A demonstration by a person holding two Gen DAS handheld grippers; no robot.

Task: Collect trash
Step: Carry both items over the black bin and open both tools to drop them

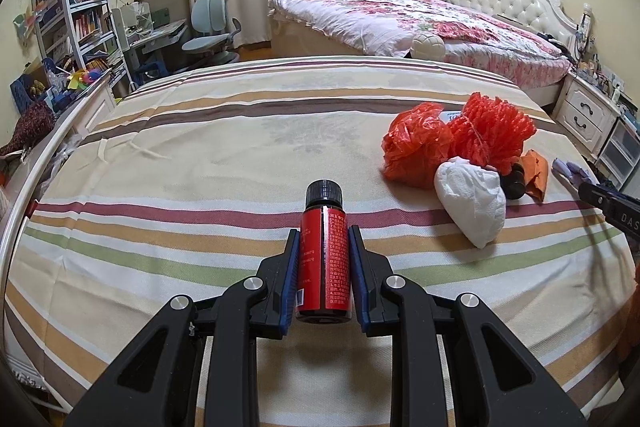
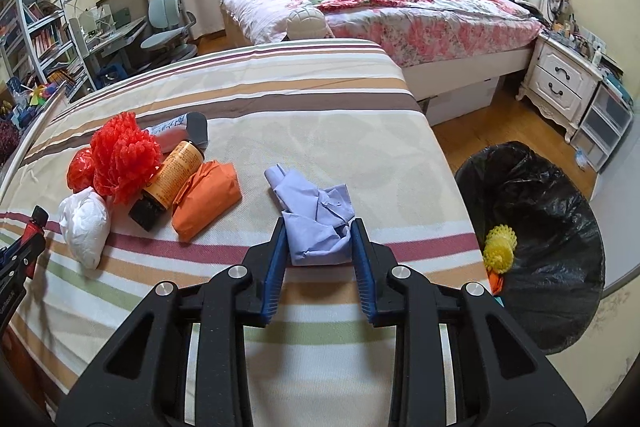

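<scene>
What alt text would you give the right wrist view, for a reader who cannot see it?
The right hand-held gripper grips a crumpled pale blue paper on a striped bedsheet. Left of it lie an orange packet, an amber bottle, red mesh and a white wad; a black-lined bin stands on the floor to the right.

The left tongs (image 1: 323,239) and the right tongs (image 2: 320,231) look the same. Each has thick black plastic arms with long holes, round silver screws (image 1: 253,283) at the joints, and blue ridged pads (image 2: 275,267) inside.
</scene>
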